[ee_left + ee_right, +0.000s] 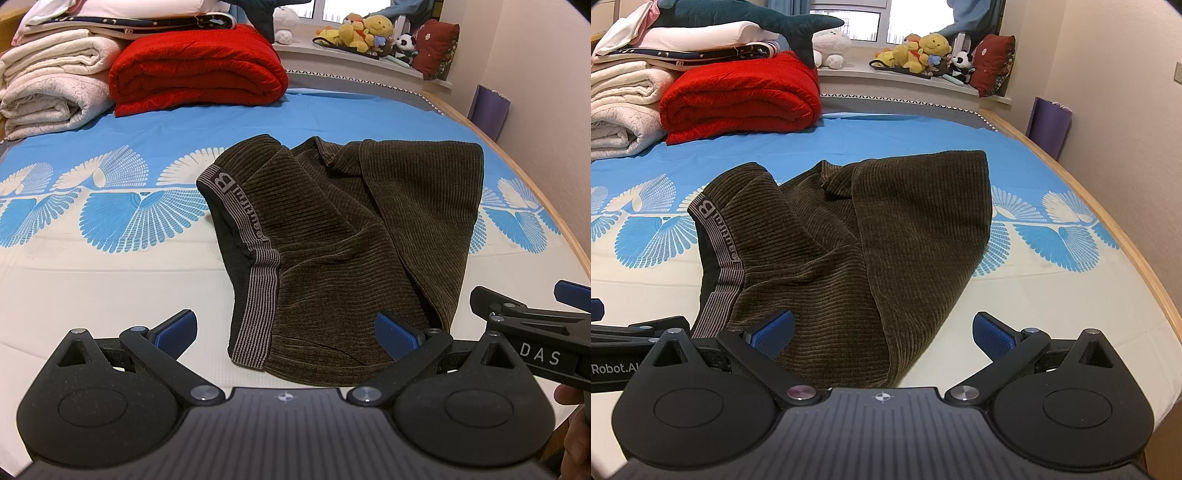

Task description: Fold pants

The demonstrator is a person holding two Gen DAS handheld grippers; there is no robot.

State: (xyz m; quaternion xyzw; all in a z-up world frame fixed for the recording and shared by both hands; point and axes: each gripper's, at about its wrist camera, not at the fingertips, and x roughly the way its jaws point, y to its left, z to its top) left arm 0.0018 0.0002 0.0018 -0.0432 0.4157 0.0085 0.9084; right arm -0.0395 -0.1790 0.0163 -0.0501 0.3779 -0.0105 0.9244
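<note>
Dark olive ribbed pants (332, 236) lie folded on the bed, waistband with a grey striped band (255, 266) to the left, a folded layer on the right side. They also show in the right wrist view (857, 243). My left gripper (286, 330) is open and empty, its blue pads either side of the pants' near edge, just above it. My right gripper (884, 330) is open and empty over the pants' near right corner. The right gripper also shows in the left wrist view (532, 321) at the right edge.
The bed has a blue and cream sheet (110, 258) with a fan pattern. A red blanket (199, 66) and white folded blankets (51, 81) stack at the far left. Plush toys (365, 33) sit on the windowsill. The wooden bed edge (1108, 221) runs along the right.
</note>
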